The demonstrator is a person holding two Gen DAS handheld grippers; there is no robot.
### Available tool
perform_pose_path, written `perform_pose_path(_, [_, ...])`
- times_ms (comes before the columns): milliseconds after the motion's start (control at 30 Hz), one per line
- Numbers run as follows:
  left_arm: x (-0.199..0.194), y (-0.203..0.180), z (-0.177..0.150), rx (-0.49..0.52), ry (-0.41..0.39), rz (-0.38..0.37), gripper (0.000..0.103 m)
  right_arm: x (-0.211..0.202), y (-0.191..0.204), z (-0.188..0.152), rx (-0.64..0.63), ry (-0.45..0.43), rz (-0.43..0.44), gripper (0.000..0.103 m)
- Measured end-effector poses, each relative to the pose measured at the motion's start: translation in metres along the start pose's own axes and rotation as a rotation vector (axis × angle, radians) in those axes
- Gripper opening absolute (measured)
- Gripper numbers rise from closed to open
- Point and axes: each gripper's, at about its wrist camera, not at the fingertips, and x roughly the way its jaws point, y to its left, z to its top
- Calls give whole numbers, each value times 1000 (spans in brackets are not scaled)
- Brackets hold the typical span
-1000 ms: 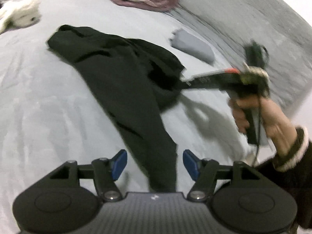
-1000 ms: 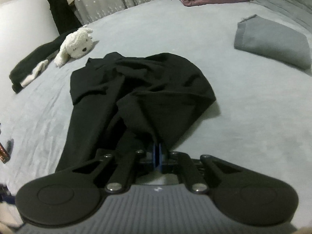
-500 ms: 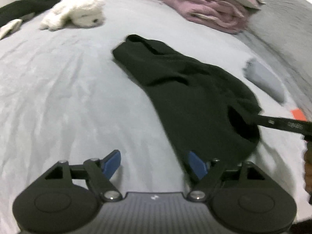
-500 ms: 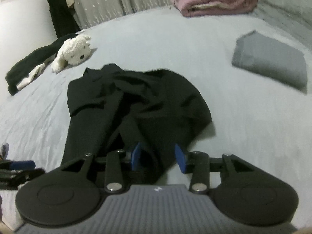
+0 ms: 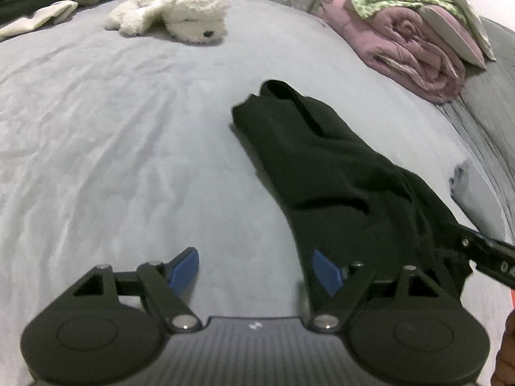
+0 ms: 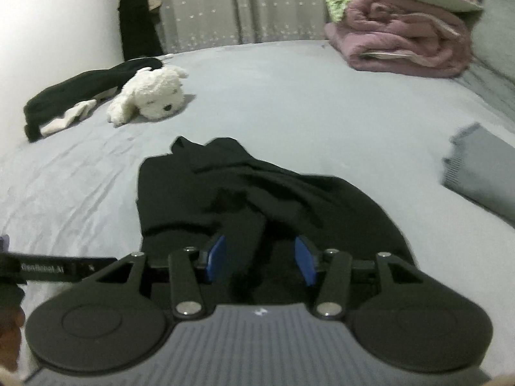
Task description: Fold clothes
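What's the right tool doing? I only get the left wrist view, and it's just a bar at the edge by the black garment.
Observer: The right tool is open and its jaws have just been opening. A fold of the black garment lies between the blue pads, but they are not pinching it.
Operator: What's the sliver at my far right?
Observer: A folded grey cloth. It lies on the bed, apart from the garment.
Operator: Anything behind the stuffed toy?
Observer: A tall black shape stands beside the curtain. I cannot tell what it is.
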Motion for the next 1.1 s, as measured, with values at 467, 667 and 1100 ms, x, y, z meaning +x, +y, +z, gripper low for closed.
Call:
perform_pose_path(467, [2,19,9,-26,6,-4,79,92,46,45,-111,2,63,56])
perform_pose_path(667, [-3,29,14,-54,-9,-2,79,123,59,48,-156,20,56,56])
perform_pose_path(1100, [-9,48,17,-78,-14,-3,79,142,46,58,-111,-19,-54,9])
